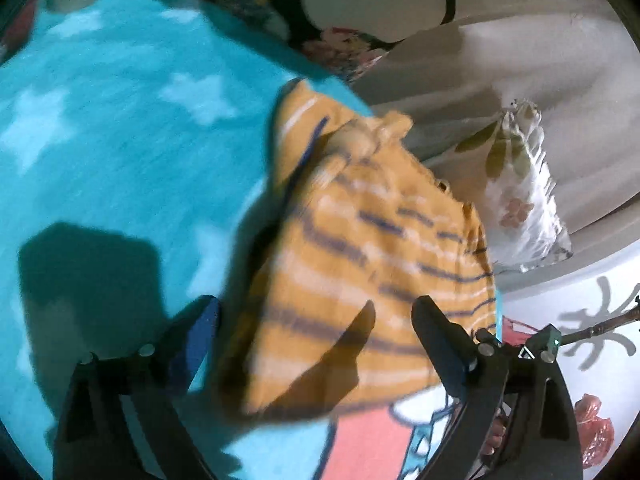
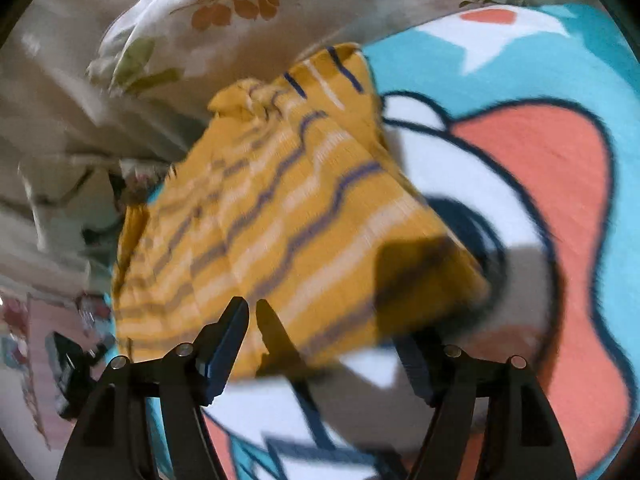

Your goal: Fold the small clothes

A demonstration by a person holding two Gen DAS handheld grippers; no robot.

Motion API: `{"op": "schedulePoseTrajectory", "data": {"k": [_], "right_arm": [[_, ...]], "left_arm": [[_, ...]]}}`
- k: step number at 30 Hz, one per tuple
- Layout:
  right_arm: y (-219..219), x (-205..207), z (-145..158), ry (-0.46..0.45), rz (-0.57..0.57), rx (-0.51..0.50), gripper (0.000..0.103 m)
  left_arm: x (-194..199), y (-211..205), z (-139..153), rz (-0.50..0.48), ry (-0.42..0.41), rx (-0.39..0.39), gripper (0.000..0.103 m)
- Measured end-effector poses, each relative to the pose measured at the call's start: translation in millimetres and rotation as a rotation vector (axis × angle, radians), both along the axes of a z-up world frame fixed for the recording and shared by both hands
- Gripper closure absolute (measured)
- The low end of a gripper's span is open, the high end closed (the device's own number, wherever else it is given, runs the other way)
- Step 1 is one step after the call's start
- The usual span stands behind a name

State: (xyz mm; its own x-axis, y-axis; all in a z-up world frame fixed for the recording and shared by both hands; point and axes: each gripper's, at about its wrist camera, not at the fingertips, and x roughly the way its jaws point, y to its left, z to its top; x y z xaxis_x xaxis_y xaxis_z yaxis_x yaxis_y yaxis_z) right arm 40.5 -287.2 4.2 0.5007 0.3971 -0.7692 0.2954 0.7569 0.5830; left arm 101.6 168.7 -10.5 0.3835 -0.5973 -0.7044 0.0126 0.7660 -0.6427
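Note:
A small mustard-yellow garment (image 1: 360,248) with white and navy stripes lies bunched on a turquoise blanket (image 1: 120,152) with white stars. In the right wrist view the garment (image 2: 280,208) rests partly on the blanket's pink and white cartoon print (image 2: 560,184). My left gripper (image 1: 316,320) is open, its fingers standing wide on either side of the garment's near edge without pressing it. My right gripper (image 2: 326,336) is also open over the garment's near edge. The cloth's corner hides the tip of its right finger (image 2: 416,364). Both pictures are blurred.
A white pillow with leaf and flower print (image 1: 520,192) lies just beyond the garment on beige bedding (image 1: 500,60). Dark flowered fabric (image 1: 344,48) lies at the blanket's far edge. Past the blanket's right edge are a light floor and a red bag (image 1: 596,432).

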Motion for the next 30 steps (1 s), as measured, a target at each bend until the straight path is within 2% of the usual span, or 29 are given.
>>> {"op": "schedulePoseTrajectory", "data": {"k": [3, 4, 5, 6, 7, 8, 11, 16, 18, 19, 21, 23, 25, 27, 28, 30], "right_arm": [[3, 31, -2, -0.023, -0.057, 0.027, 0.026], [2, 41, -1, -0.024, -0.079, 0.028, 0.026], [3, 49, -1, -0.023, -0.1, 0.026, 0.032], [2, 54, 1, -0.018, -0.11, 0.022, 0.056], [2, 60, 0, -0.003, -0.119, 0.016, 0.068], [-1, 62, -3, 0.012, -0.121, 0.03, 0.072], [-9, 55, -1, 0.01, -0.145, 0.099, 0.079], [-6, 27, 28, -0.022, -0.054, 0.122, 0.082], [-3, 5, 40, -0.024, -0.01, 0.124, 0.082], [-2, -4, 41, -0.021, 0.003, 0.124, 0.081], [4, -22, 35, 0.006, 0.041, 0.106, 0.071], [7, -34, 21, 0.063, 0.071, 0.074, 0.068], [7, -44, 16, 0.095, 0.08, 0.059, 0.063], [3, -52, 29, 0.06, 0.072, 0.035, 0.053], [1, -57, 42, 0.034, 0.064, -0.008, 0.052], [3, -60, 69, -0.027, 0.033, -0.144, 0.048]], "left_arm": [[26, -16, 2, -0.041, -0.016, 0.01, 0.008], [33, -23, 3, -0.049, -0.021, 0.039, 0.011], [38, -29, 4, -0.061, -0.022, 0.077, 0.022], [43, -34, 4, -0.073, -0.01, 0.139, 0.071], [46, -35, 2, -0.085, 0.015, 0.163, 0.085], [50, -30, 0, -0.073, 0.045, 0.119, 0.085], [46, -19, 9, -0.064, 0.071, 0.074, 0.088], [4, -17, 48, -0.083, 0.043, 0.068, 0.088], [-11, -16, 48, -0.082, 0.057, 0.083, 0.087], [-18, -15, 42, -0.079, 0.074, 0.108, 0.084], [-26, -11, 25, -0.035, 0.131, 0.172, 0.081], [-33, 0, 17, 0.019, 0.162, 0.194, 0.068], [-42, 5, 33, 0.063, 0.118, 0.227, 0.061], [-50, 4, 56, 0.079, 0.042, 0.319, 0.056], [-55, 3, 68, 0.088, -0.002, 0.386, 0.052], [-60, -4, 88, 0.093, -0.066, 0.456, 0.05]]}}
